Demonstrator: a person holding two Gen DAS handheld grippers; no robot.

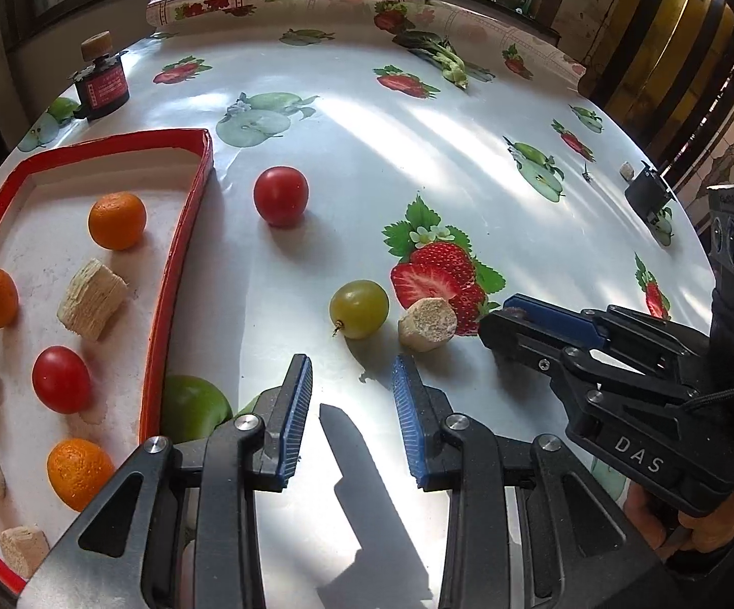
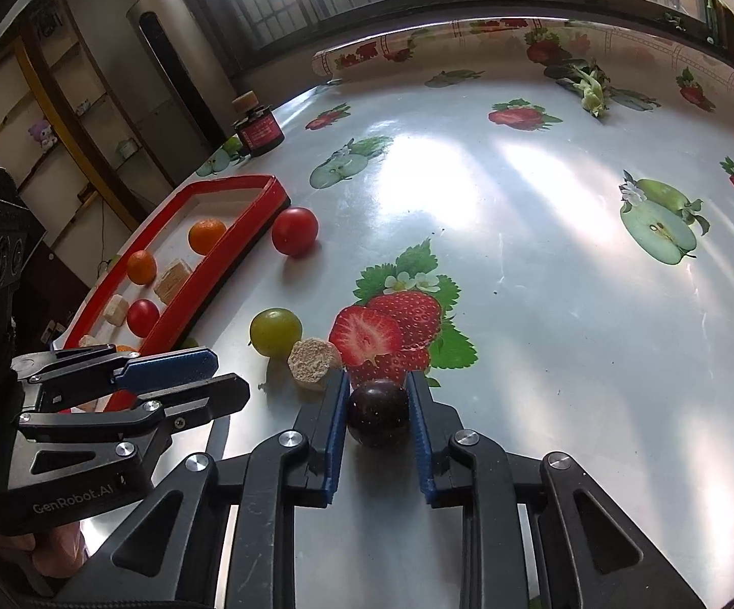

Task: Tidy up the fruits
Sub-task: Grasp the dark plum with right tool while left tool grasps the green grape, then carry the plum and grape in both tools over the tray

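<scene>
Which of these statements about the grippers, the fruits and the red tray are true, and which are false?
1. The right gripper is closed on a dark grape. True.
2. The left gripper holds the green grape. False: its jaws are open and empty, and the grape lies on the table ahead.
3. The red tray holds three orange fruits. True.
4. The red tomato beside the tray lies inside it. False: it sits on the tablecloth, outside the rim.
5. A beige chunk lies right next to the green grape. True.
</scene>
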